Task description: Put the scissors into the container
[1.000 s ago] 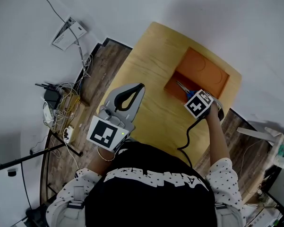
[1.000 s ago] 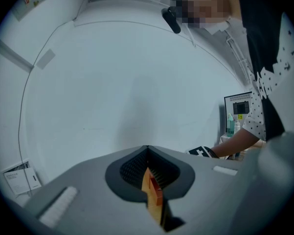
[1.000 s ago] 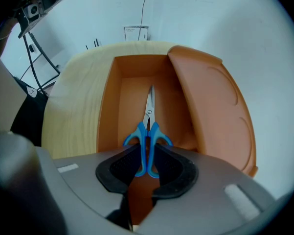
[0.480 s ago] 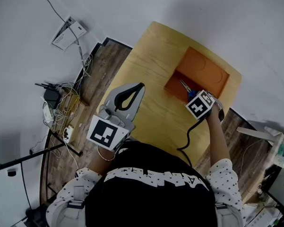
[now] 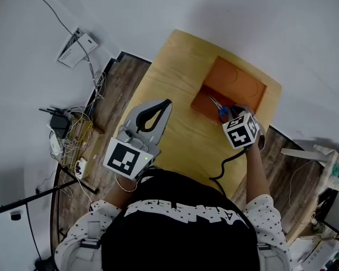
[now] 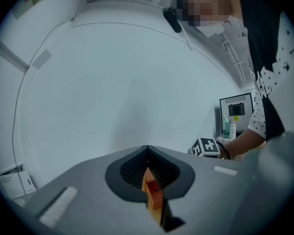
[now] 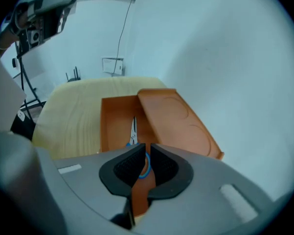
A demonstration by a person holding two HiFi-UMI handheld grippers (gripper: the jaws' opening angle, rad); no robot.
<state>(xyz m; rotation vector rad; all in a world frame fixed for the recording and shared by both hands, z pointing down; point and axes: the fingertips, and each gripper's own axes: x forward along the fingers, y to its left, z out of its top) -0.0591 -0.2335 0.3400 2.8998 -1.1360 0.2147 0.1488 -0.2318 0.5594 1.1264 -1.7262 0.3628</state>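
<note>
The scissors (image 5: 217, 105) with blue handles lie flat on the floor of the open orange container (image 5: 198, 103), blades pointing away from me. The container's lid (image 5: 237, 83) is folded back on the wooden table (image 5: 175, 72). My right gripper (image 5: 232, 117) hovers just short of the container's near wall. In the right gripper view the scissors (image 7: 134, 130) lie beyond the right gripper (image 7: 146, 148). Its jaws are closing to a narrow slot and press on nothing; a blue handle ring shows through the gap. My left gripper (image 5: 168, 102) is shut and empty, held over the table's near left part.
Cables and a router (image 5: 67, 129) lie on the wooden floor left of the table, with a white box (image 5: 73, 47) farther back. A monitor (image 6: 237, 111) and bottles (image 6: 230, 126) stand at the right. The table's near edge runs close to my body.
My right gripper has drawn back from over the container toward me, leaving the scissors lying inside. The left gripper has stayed in place.
</note>
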